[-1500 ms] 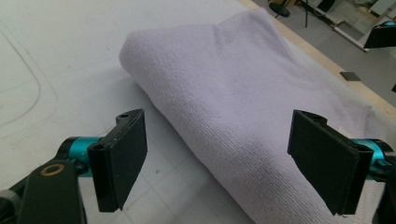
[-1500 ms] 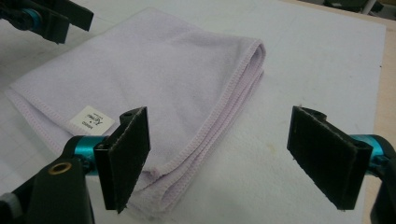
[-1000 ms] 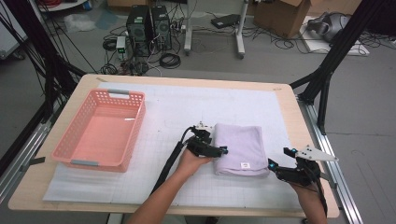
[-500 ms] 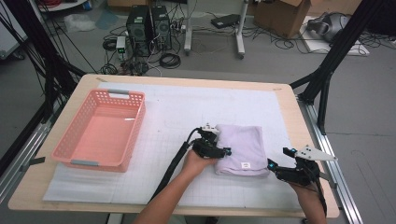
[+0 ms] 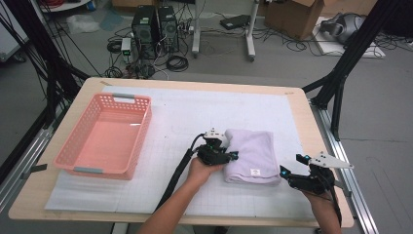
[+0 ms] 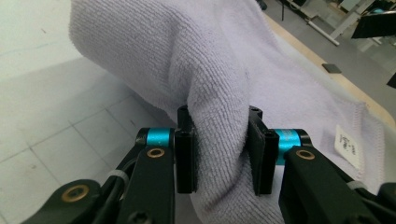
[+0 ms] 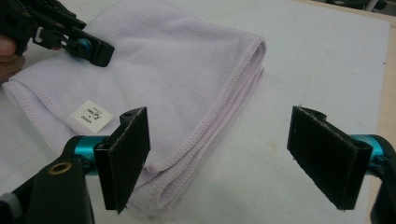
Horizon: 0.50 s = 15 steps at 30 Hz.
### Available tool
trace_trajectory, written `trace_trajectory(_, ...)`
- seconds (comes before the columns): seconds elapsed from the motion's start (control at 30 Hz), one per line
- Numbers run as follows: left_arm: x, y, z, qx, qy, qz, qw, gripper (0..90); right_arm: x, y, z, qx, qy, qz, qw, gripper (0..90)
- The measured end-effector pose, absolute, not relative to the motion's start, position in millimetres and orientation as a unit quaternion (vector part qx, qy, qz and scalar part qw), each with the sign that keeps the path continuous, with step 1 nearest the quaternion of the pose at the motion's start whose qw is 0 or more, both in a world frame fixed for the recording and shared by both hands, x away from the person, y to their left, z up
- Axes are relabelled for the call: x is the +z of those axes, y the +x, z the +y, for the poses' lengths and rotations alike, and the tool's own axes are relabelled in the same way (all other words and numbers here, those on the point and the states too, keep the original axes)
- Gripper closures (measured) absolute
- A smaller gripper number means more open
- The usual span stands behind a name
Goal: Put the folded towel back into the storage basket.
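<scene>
A folded lilac towel [image 5: 253,156] lies on the white gridded mat right of centre, with a small white label [image 5: 253,171] near its front edge. My left gripper [image 5: 228,155] is at the towel's left edge, shut on a raised fold of the cloth [image 6: 219,135]. My right gripper [image 5: 289,165] sits by the towel's front right corner, open, its jaws wide apart. In the right gripper view one pad [image 7: 127,151] stands over the towel's [image 7: 177,79] stitched edge and the other pad [image 7: 327,151] is above bare mat.
A pink plastic basket [image 5: 80,153] stands on the left of the table. The wooden table edge [image 5: 319,141] runs close to my right gripper. Computers, cables and boxes are on the floor beyond the table.
My left gripper has moved a little right into the towel's left edge. The right gripper has hardly moved.
</scene>
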State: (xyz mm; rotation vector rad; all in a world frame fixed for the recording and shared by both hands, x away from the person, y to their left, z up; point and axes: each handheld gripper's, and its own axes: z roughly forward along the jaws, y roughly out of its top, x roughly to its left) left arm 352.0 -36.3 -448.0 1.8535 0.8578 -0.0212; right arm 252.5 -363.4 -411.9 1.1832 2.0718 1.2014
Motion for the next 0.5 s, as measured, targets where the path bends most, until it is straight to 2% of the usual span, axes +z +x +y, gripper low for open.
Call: trace_trajectory(0.5, -430.5, 344.1, -8.7, 0.006, 0.752, 0.324, 0.574, 70.8, -410.7, 252.0, -364.4, 0.439, 0.433, 0.752, 0.233, 20.1)
